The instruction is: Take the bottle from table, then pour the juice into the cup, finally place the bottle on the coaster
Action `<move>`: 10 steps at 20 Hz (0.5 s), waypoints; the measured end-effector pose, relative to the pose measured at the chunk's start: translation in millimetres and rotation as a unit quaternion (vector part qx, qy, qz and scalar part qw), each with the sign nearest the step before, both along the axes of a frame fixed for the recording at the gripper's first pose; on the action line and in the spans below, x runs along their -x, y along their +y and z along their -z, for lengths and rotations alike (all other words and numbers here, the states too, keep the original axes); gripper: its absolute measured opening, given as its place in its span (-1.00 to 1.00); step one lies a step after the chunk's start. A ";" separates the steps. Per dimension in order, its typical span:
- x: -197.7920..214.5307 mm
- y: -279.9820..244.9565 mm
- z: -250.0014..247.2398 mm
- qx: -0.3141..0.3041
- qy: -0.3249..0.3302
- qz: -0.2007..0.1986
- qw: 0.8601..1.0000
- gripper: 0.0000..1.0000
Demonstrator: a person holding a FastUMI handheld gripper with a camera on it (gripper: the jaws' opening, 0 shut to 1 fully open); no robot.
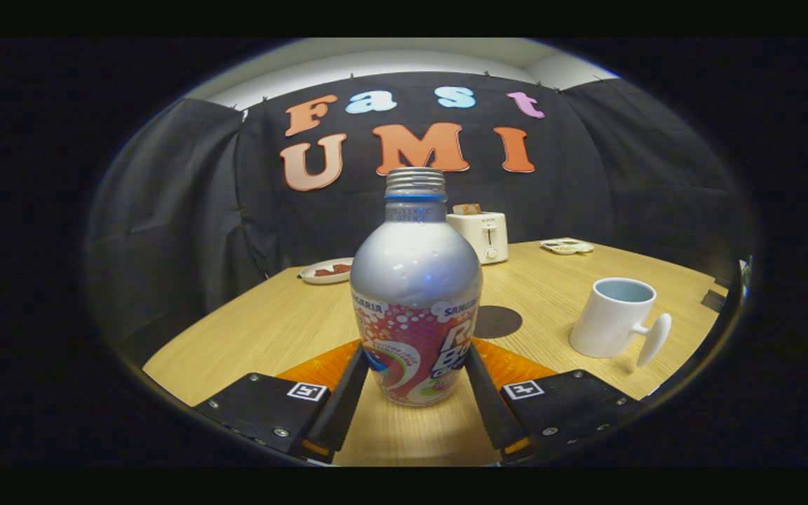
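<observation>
Your gripper (pixel 414 372) has its two fingers pressed on the low sides of the bottle (pixel 416 294), one on each side, so it is holding the bottle. The bottle stands straight up between the fingers, and I cannot tell if its bottom touches the table (pixel 271 330) or sits just above it. The bottle has no cap on, so be careful: if you tip it too soon on the way over, juice could spill on the table before you get to the cup (pixel 613 317). The bottle is round and smooth, and you hold it low down, so it could slip or lean over in the fingers when you tilt it. The cup is off to the right, well apart from the bottle, and its handle sticks out toward you, so the bottle or a finger could bump it and push the cup. The coaster (pixel 496 321), the dark round spot just behind the bottle, is flat and small, so the bottle could land half off it and wobble. Now count with me: one bottle, one cup, one coaster, one toaster (pixel 480 235) far back, one plate (pixel 327 271) with food on the left, and one small tray (pixel 567 245) far back on the right.
</observation>
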State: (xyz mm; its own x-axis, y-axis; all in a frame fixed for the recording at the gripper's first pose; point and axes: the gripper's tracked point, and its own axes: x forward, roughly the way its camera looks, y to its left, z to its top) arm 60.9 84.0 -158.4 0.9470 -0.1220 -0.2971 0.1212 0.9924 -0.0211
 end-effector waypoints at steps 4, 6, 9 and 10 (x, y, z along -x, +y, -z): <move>-4.6 4.7 -26.1 -0.086 -0.037 0.011 0.996 0.52; -7.6 -1.4 -34.2 -0.113 -0.046 0.025 0.992 0.52; -10.1 -8.3 -38.7 -0.168 -0.052 0.050 0.983 0.52; -11.6 -8.6 -41.5 -0.189 -0.057 0.054 0.979 0.52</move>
